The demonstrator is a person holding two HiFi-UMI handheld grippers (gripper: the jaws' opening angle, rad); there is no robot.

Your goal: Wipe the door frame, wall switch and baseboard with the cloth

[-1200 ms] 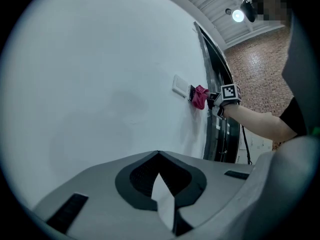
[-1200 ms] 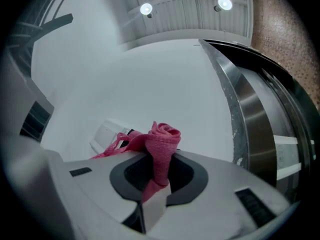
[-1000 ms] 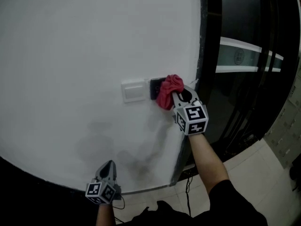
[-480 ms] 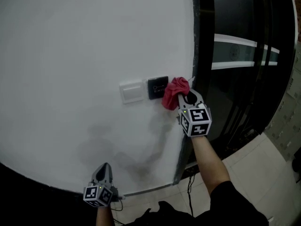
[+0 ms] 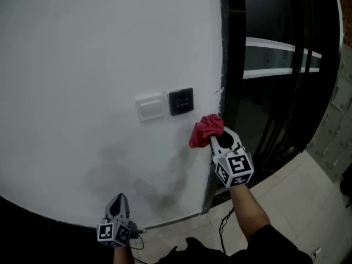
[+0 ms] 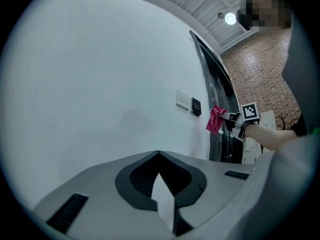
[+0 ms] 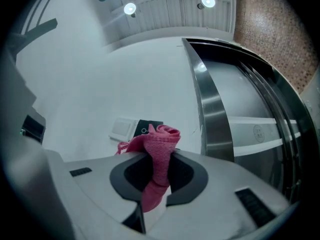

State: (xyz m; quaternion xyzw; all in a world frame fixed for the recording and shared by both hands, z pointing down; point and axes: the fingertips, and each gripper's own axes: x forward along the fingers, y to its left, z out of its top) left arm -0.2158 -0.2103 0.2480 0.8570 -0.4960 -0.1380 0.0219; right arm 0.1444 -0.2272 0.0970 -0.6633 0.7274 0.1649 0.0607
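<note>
The cloth (image 5: pixel 206 130) is a pinkish-red, knitted-looking rag, bunched into a soft crumpled wad with rolled folds at its top. The right gripper (image 5: pixel 213 139) has its jaws clamped on the middle of it, so the wad bulges out beyond the tips and a tail hangs back between the jaws. It sits low at the right edge of the white wall (image 5: pixel 82 65), just beside the dark door frame (image 5: pixel 224 65) and below and right of the black panel (image 5: pixel 181 101). The white switch (image 5: pixel 150 107) is just left of that panel. Whether the cloth presses on the wall I cannot tell. The left gripper (image 5: pixel 119 200) hangs low and nearer, well apart, jaws drawn together on nothing.
</note>
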